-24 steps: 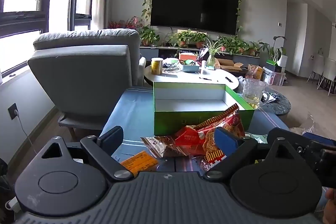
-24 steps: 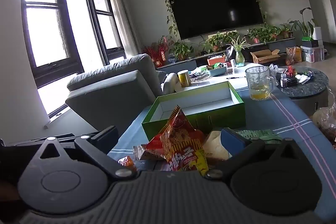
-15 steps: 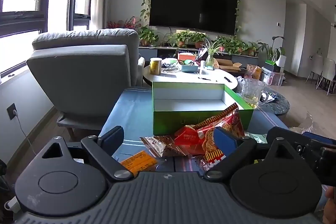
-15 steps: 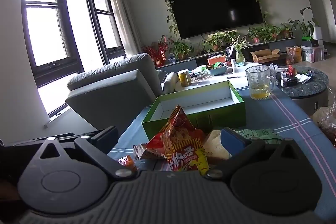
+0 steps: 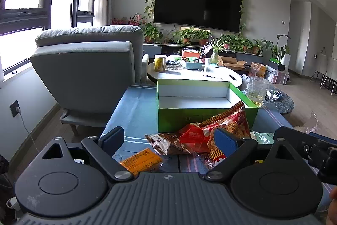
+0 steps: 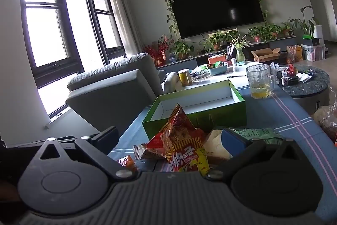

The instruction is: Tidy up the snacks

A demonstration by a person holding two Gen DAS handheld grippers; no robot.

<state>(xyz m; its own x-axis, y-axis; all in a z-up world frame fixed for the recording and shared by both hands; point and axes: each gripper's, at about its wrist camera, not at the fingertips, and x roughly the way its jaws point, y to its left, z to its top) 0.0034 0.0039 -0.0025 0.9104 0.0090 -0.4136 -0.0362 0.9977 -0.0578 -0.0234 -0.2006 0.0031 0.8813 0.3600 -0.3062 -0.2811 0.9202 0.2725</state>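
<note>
A pile of snack packets lies on the blue striped cloth in front of an empty green box (image 5: 207, 117) (image 6: 198, 114) with a white inside. A tall red crisp bag (image 5: 228, 127) (image 6: 181, 140) stands in the pile, with a brown packet (image 5: 166, 143) and an orange packet (image 5: 140, 161) to its left. A pale bag (image 6: 217, 143) and a green packet (image 6: 256, 133) lie to its right. My left gripper (image 5: 168, 140) is open, held just before the pile. My right gripper (image 6: 168, 138) is open too, and the red bag shows between its fingers without touching them.
A glass mug (image 6: 260, 81) with yellow liquid stands right of the box. A grey armchair (image 5: 88, 71) is at the left. Behind the box is a white coffee table (image 5: 193, 75) with clutter, and a dark round table (image 6: 305, 83) at the right. A clear bag (image 6: 328, 117) lies at the cloth's right edge.
</note>
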